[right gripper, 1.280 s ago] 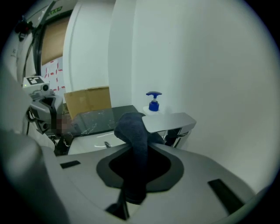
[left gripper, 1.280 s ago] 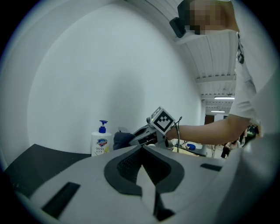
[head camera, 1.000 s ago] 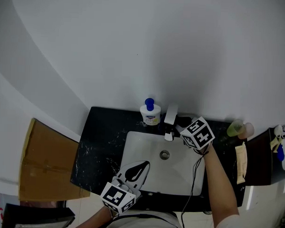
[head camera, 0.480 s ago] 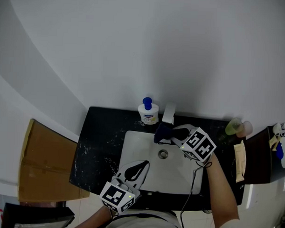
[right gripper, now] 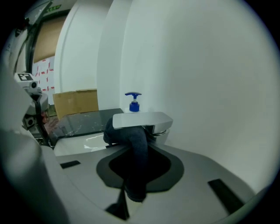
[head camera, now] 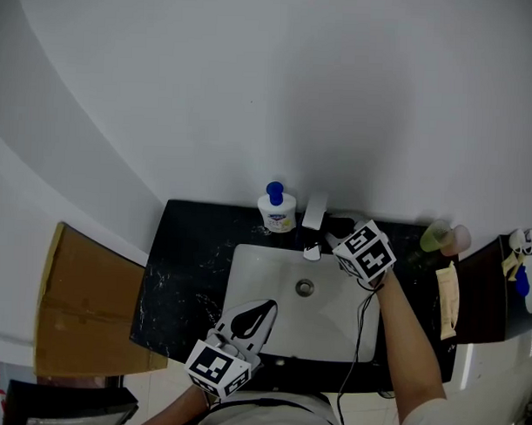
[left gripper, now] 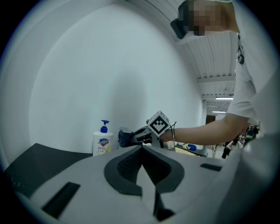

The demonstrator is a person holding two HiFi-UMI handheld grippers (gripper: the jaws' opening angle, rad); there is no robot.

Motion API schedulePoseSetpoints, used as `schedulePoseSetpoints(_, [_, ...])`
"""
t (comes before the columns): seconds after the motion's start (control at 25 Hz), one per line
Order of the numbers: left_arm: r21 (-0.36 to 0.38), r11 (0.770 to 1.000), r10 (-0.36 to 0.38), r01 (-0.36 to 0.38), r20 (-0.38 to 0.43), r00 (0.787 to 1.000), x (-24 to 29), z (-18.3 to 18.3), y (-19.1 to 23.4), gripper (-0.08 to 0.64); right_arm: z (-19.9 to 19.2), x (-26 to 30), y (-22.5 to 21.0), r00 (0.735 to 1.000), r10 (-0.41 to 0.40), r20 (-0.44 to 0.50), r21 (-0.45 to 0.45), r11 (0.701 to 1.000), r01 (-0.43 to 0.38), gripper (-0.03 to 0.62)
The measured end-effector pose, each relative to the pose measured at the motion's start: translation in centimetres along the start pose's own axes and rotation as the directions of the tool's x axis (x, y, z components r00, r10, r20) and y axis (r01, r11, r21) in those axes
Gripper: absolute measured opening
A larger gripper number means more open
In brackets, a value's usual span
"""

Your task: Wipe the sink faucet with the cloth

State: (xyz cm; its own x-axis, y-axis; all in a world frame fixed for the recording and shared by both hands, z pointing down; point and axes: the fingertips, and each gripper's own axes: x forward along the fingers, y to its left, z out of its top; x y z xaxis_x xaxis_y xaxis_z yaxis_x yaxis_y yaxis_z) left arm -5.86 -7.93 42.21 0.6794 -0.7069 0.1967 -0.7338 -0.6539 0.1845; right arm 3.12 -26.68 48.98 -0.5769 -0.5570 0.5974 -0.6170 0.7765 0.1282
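The chrome faucet [head camera: 315, 216] stands at the back of the white sink [head camera: 255, 277], its spout tip [head camera: 312, 250] over the basin. My right gripper [head camera: 335, 233] is just right of the faucet, shut on a dark blue cloth [head camera: 340, 225]. In the right gripper view the cloth [right gripper: 136, 146] runs from between the jaws up under the faucet's flat handle [right gripper: 142, 119] and touches it. My left gripper [head camera: 250, 318] rests low over the sink's front rim, shut with nothing in it. From the left gripper view, the right gripper [left gripper: 136, 136] and its cloth [left gripper: 124, 138] show beyond the left gripper [left gripper: 141, 148].
A white soap bottle with a blue pump [head camera: 276, 208] stands left of the faucet on the black counter [head camera: 186, 248]. A cardboard box [head camera: 89, 301] sits left of the counter. Green and pink bottles [head camera: 441, 238] and a tan packet [head camera: 448, 301] lie at the right.
Half a second ago the right gripper held the cloth out over the spout, left of the handle. It has drawn back right, beside the faucet. The left gripper has not moved.
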Motion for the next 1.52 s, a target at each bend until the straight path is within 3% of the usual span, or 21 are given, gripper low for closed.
schedulePoseSetpoints(0.12, [0.001,1.000,0.000,0.000,0.005,1.000,0.0,0.4,-0.1,0.002,-0.1,-0.2,0.2,1.000,-0.018,0.013,0.016,1.000,0.018,0.064])
schedulePoseSetpoints(0.52, [0.024,0.999,-0.046,0.045,0.032,0.998,2.4,0.8,-0.4,0.002,-1.4,-2.7,5.6,0.995,0.096,0.009,0.009,0.995,-0.096,0.064])
schedulePoseSetpoints(0.84, [0.055,0.995,-0.090,0.087,0.044,0.995,5.1,2.2,-0.8,0.002,-1.4,-2.4,5.5,0.994,0.110,-0.024,-0.031,0.993,-0.110,0.064])
schedulePoseSetpoints(1.12, [0.042,0.995,-0.088,0.086,0.033,0.996,4.5,1.8,-1.2,0.002,-0.3,-0.1,0.6,0.999,0.033,0.007,0.052,0.998,-0.034,0.064])
schedulePoseSetpoints(1.36, [0.032,0.997,-0.068,0.067,0.029,0.997,3.9,2.0,-0.7,0.002,0.0,-0.1,-0.3,0.997,-0.027,0.075,0.100,0.995,0.019,0.064])
schedulePoseSetpoints(1.52, [0.034,0.997,-0.068,0.067,0.027,0.997,3.7,1.9,-0.7,0.002,1.3,-1.3,-0.8,0.985,-0.095,0.146,0.065,0.994,0.087,0.064])
